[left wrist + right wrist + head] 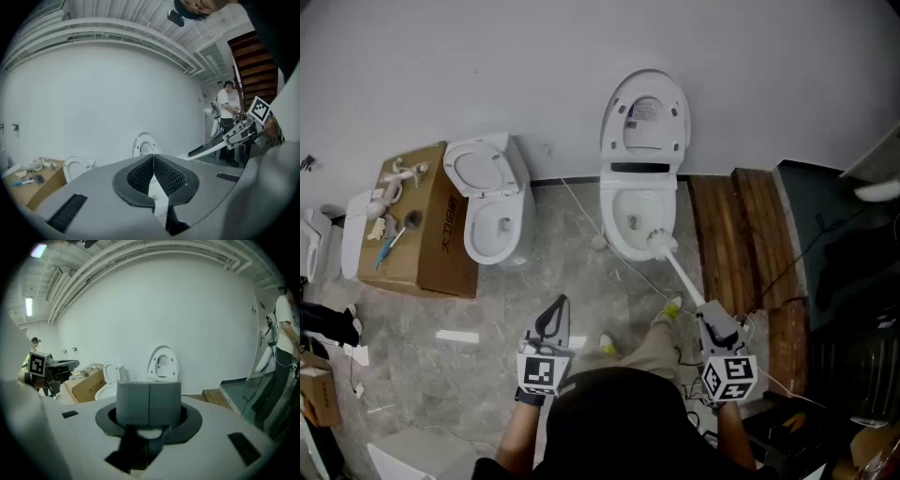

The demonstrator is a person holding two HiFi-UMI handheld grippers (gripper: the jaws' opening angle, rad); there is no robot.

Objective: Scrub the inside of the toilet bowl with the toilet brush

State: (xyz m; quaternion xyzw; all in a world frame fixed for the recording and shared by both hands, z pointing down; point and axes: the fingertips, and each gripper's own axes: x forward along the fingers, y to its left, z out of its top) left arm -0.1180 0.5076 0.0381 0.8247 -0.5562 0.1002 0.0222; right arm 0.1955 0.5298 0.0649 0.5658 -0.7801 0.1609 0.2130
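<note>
Right gripper (711,317) pinches the toilet brush (677,270) by its handle. The long axis runs far-left from the gripper, with the head at the toilet bowl's (614,234) near-right rim. Left gripper (555,315) is pressed together, empty and farther from the bowl.

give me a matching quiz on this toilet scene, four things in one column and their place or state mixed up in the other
1. toilet brush
2. cardboard box
3. left gripper
4. wooden planks

a. jaws together, nothing between them
b. head at the bowl of the larger toilet
c. on the floor to the right of the larger toilet
d. left of the smaller toilet

Pairs: 1-b, 2-d, 3-a, 4-c
</note>
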